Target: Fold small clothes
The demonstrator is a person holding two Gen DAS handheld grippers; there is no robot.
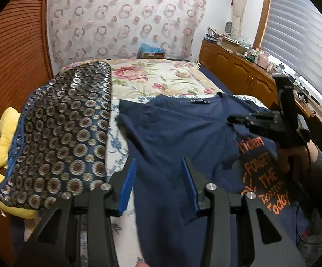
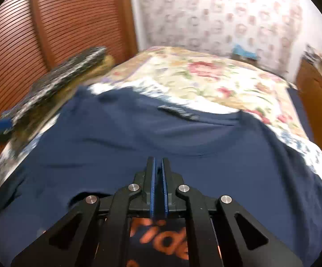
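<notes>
Across the bed (image 1: 172, 75), with its floral cover, I've got a navy t-shirt (image 1: 172, 133) spread out, collar pointing away from me toward the wallpapered wall, because a flat wide surface is what you want when folding small clothes. It looks partly folded already: one flap is turned over so the orange printed lettering (image 1: 265, 178) shows on the side near my right hand, while the rest is plain blue. Over by the louvred wardrobe doors there's a dark patterned cushion (image 1: 60, 138) sitting on something yellow, pushed to the edge, I guess to keep the working area free. My left gripper (image 1: 161, 178) hangs over the shirt's near left part with its blue pads apart and nothing between them, so it's just staged over the cloth. My right gripper (image 2: 158, 173) has its jaws together, and from its own camera it sits low on the fabric near where the flap turns. I honestly can't tell whether a bit of cloth is pinched in there or not, the pads look basically touching. My read is that the next fold needs both sides grabbed evenly, or the hem goes wonky.
</notes>
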